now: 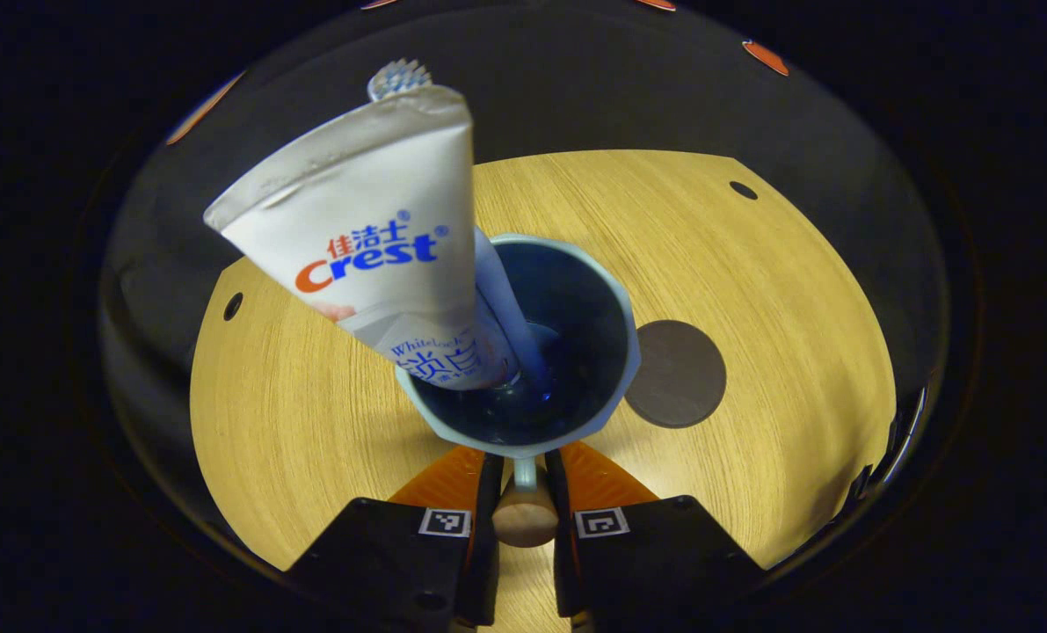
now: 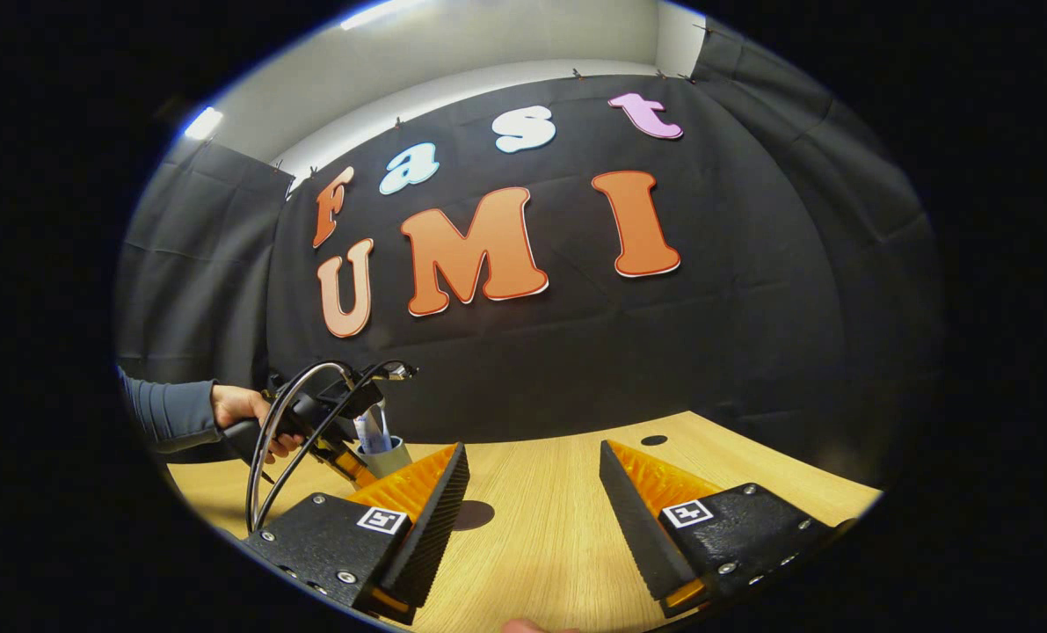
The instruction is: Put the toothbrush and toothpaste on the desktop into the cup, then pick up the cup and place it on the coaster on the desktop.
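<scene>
A blue-grey cup [image 1: 624, 352] holds a white toothpaste tube [image 1: 374, 237] and a toothbrush whose bristle head [image 1: 397, 77] pokes out above the tube. My left gripper [image 1: 523, 492] is shut on the cup's wooden-tipped handle [image 1: 523, 519]. The dark round coaster [image 1: 674, 374] lies on the wooden desktop just right of the cup, partly covered by its rim. In the right gripper view, a hand [image 2: 242, 413] holds the left gripper with the cup [image 2: 387, 457] at far left, and the coaster [image 2: 479, 514] peeks out beside my finger. My right gripper [image 2: 534, 447] is open above the desktop, holding nothing.
The wooden desktop [image 1: 778, 290] has small dark holes near its far right corner [image 1: 743, 190] and its left edge [image 1: 233, 306]. Black cloth walls surround it. A cable [image 2: 264, 457] loops down from the left gripper. Open table surface stretches right of the coaster.
</scene>
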`<state>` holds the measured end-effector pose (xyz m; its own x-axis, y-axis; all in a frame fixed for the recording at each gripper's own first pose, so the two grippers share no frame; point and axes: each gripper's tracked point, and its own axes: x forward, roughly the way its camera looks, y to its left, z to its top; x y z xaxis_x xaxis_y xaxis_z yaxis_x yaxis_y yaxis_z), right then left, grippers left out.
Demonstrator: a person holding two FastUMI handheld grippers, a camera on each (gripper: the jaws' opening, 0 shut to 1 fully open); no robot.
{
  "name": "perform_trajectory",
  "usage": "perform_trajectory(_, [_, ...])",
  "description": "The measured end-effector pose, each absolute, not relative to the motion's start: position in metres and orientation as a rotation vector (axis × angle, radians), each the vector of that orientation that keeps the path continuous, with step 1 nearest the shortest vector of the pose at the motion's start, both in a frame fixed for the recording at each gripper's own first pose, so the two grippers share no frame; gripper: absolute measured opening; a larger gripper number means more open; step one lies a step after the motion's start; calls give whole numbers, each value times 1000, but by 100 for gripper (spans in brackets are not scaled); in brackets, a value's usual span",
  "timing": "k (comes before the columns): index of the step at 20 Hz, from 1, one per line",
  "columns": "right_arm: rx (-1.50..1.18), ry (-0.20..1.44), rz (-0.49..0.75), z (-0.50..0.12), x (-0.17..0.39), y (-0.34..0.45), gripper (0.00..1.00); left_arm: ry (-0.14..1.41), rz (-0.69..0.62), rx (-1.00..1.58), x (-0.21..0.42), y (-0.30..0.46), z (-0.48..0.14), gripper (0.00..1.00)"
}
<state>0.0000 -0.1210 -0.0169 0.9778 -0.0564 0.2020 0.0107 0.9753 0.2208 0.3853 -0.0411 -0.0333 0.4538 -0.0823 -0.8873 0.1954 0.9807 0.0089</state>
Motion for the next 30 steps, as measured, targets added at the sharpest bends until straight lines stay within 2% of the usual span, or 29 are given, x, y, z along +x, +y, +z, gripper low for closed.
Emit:
perform_trajectory(3, [206,-219,-44,-14,-4,-125,90,1077,-199,116,383,-53,14,29])
perform_trajectory(5, [202,-217,-55,-17,-8,-129,90,1075,-223,127,397,-70,-22,29])
perform_trajectory(6, [202,-214,-60,-20,-11,-132,90,1075,-237,135,401,-81,-77,29])
perform_trajectory(14, [201,-196,-81,-31,-16,-143,90,1081,-317,158,399,-104,-90,29])
perform_trajectory(22, [199,-163,-86,-43,-11,-143,90,1125,-338,167,402,-105,-97,30])
perform_trajectory(26, [190,-154,-75,-42,-8,-133,90,1032,-349,165,398,-96,-58,43])
perform_trajectory(27, [189,-155,-70,-39,-6,-129,90,1017,-352,160,397,-93,-55,57])
perform_trajectory(30, [180,-161,-64,-30,-3,-118,90,982,-373,123,392,-79,-56,71])
